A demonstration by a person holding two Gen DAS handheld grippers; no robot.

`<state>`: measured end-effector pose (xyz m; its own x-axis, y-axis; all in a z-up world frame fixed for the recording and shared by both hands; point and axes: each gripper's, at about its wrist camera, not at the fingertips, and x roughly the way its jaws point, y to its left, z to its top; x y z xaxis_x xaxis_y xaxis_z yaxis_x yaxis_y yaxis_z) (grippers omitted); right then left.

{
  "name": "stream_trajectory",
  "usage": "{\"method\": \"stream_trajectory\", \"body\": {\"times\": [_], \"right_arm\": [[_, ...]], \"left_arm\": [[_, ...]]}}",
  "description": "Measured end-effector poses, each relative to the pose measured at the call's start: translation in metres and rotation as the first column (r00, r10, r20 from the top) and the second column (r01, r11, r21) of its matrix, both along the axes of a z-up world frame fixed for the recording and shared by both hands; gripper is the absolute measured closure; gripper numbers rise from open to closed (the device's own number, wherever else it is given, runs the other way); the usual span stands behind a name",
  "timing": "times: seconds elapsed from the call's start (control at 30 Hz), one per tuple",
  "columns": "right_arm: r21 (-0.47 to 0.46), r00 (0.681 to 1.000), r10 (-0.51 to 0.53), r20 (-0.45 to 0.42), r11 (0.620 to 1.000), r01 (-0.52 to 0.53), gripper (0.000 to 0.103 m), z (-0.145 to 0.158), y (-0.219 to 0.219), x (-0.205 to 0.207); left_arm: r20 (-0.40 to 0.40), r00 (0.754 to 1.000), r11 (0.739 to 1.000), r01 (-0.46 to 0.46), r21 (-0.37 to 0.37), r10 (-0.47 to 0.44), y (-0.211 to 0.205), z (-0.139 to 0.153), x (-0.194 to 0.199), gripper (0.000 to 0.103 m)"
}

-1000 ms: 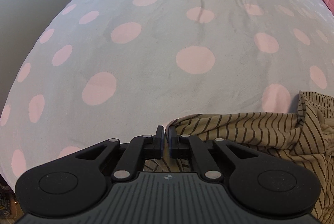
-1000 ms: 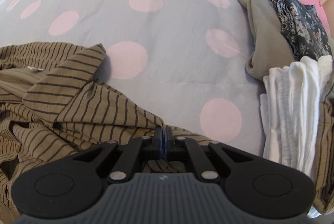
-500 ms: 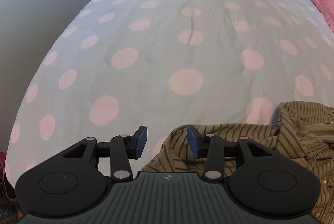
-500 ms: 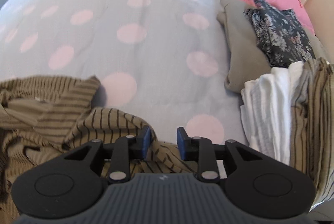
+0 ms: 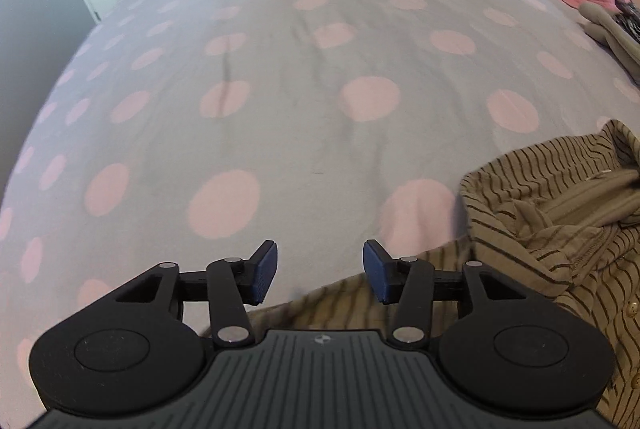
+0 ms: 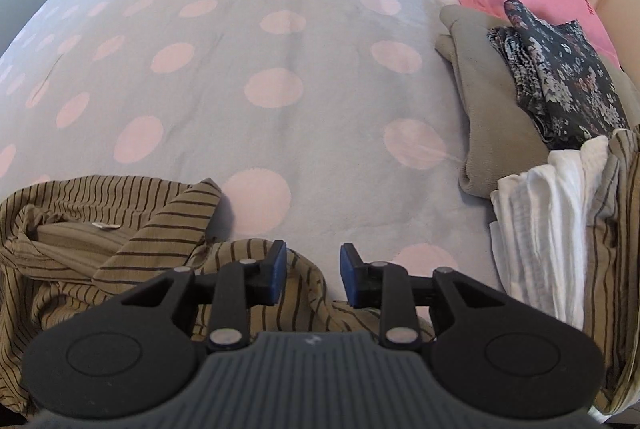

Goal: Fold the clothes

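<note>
Your striped shirt lies crumpled at the near edge of the bed, left of the folded stack. Your left gripper stands well open over bare cover, holding nothing; your right gripper is partly open above a shirt fold, gripping nothing. Regrasp blindly and you may pinch several bunched layers, locking creases in. A second ago both grippers were clamped on the fabric; both have since let go.

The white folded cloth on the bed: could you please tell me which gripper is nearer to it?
Right. The right gripper hovers just left of the white cloth in its own view. The left gripper sits at the striped shirt's far side; its view shows no white cloth.
</note>
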<state>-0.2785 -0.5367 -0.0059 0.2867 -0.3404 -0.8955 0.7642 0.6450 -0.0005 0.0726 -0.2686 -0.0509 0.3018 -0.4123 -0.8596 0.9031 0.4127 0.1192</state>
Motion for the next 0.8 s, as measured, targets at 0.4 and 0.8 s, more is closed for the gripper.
{"method": "stream_trajectory", "body": {"times": [0.4,0.8], "right_arm": [[0.030,0.997,0.022,-0.067,0.999,-0.020,0.068,-0.020,0.000,0.006],[0.029,0.995,0.027,-0.097,0.999,-0.025,0.065,-0.026,0.001,0.009]], "left_arm": [[-0.193,0.972,0.976,0.163,0.141,-0.135,0.012,-0.047,-0.044,0.093],[-0.250,0.949,0.972,0.221,0.085,-0.194,0.018,-0.019,-0.046,0.090]]}}
